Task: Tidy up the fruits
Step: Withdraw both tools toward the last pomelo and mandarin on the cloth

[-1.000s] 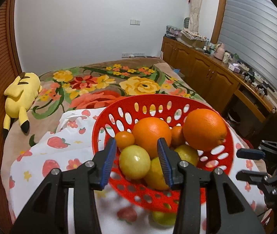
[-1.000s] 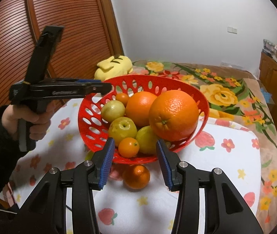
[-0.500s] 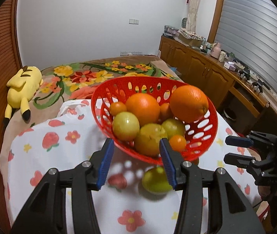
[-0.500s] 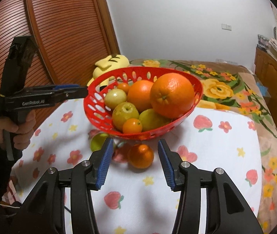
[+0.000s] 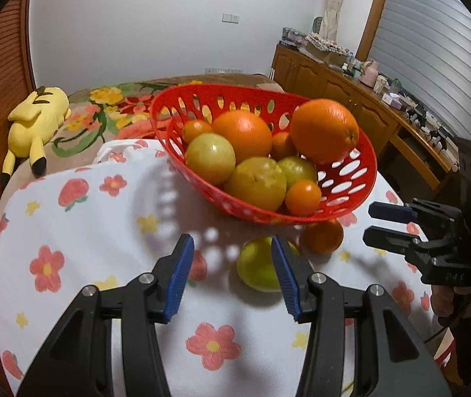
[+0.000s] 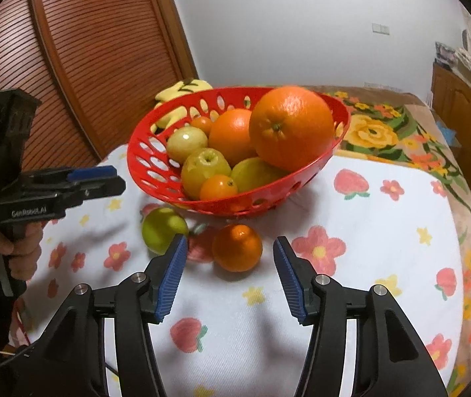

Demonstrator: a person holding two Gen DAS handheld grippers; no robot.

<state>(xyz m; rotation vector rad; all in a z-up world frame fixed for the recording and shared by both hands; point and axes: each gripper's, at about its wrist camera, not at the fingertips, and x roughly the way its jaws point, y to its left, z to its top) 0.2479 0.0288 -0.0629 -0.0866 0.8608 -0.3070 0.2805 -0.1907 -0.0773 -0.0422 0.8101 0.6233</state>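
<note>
Our red basket sits heaped on the flowered cloth. Just beside it lie a green fruit and a small orange — firm, round, prone to rolling, so we grip across their middles. Right gripper is opening, empty; left gripper open, empty.

My left camera looks down at the red perforated plastic fruit basket from its near left, my right camera from its near right; both share it.

Yellow plush toy on floral bedspread, beside strawberry-print cloth.
</note>
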